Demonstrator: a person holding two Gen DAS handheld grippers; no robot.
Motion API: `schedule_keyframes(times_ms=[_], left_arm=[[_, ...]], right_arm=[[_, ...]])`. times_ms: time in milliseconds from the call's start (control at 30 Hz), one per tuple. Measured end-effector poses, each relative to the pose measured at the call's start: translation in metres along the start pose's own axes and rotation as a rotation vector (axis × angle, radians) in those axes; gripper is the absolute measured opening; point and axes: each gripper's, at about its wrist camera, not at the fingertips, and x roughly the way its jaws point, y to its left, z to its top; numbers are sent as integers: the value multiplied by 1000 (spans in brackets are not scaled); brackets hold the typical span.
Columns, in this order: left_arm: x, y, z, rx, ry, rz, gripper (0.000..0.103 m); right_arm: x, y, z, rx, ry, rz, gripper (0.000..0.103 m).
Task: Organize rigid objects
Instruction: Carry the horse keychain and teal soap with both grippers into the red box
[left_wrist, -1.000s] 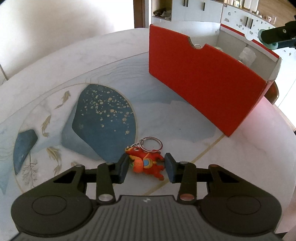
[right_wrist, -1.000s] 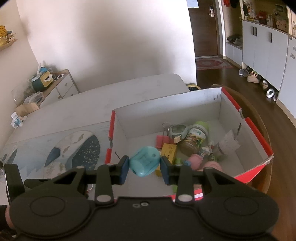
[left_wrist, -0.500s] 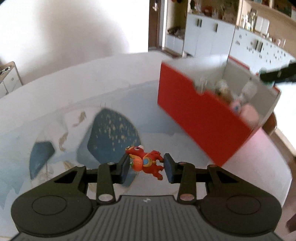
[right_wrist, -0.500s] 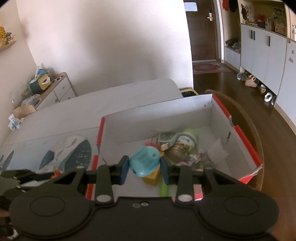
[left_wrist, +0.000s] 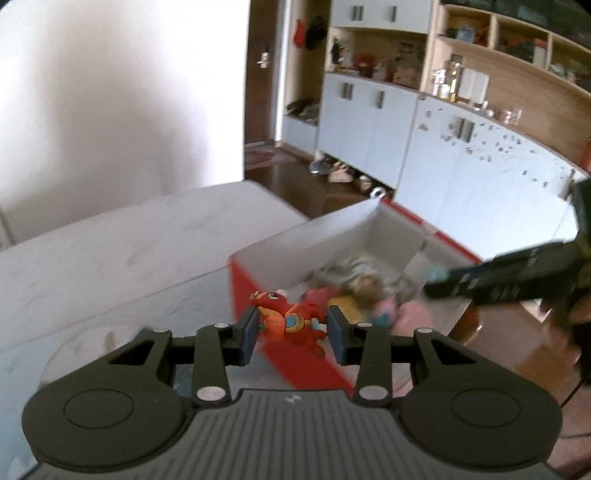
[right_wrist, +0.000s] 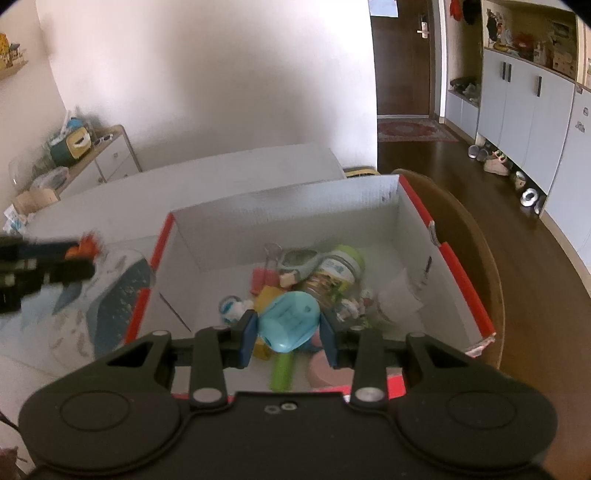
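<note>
My left gripper (left_wrist: 291, 334) is shut on a red and orange toy keychain (left_wrist: 288, 319) and holds it in the air near the left corner of the red box (left_wrist: 258, 291). In the right wrist view, my right gripper (right_wrist: 288, 334) is shut on a light blue plastic object (right_wrist: 290, 321) and hovers over the near part of the red box (right_wrist: 463, 277). The left gripper (right_wrist: 79, 264) shows blurred at the left of that view, beside the box. The right gripper (left_wrist: 436, 280) reaches in from the right in the left wrist view.
The box holds several items: a jar with a green lid (right_wrist: 334, 271), a yellow block (right_wrist: 267, 299), a green tube (right_wrist: 282, 371) and a pink piece (right_wrist: 327, 373). The box stands on a white table with a blue patterned mat (right_wrist: 110, 302). White cabinets (left_wrist: 461, 158) line the far wall.
My left gripper has lifted the keychain off the mat and carried it up toward the box. The right gripper has drifted a little further over the box with the blue object.
</note>
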Motion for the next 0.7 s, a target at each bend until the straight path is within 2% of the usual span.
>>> schedule_keyframes(times_ms=[333, 467, 633, 700], left_arm=[[48, -48, 49, 46, -14, -89, 38], [88, -60, 52, 46, 57, -127, 38], [137, -69, 43, 57, 160, -146, 38], [153, -72, 40, 65, 197, -154, 38]], right_arm=[[15, -9, -1, -39, 40, -16, 36], [28, -12, -1, -65, 87, -14, 36], [47, -8, 0, -142, 143, -17, 35], [52, -8, 1, -136, 163, -10, 35]])
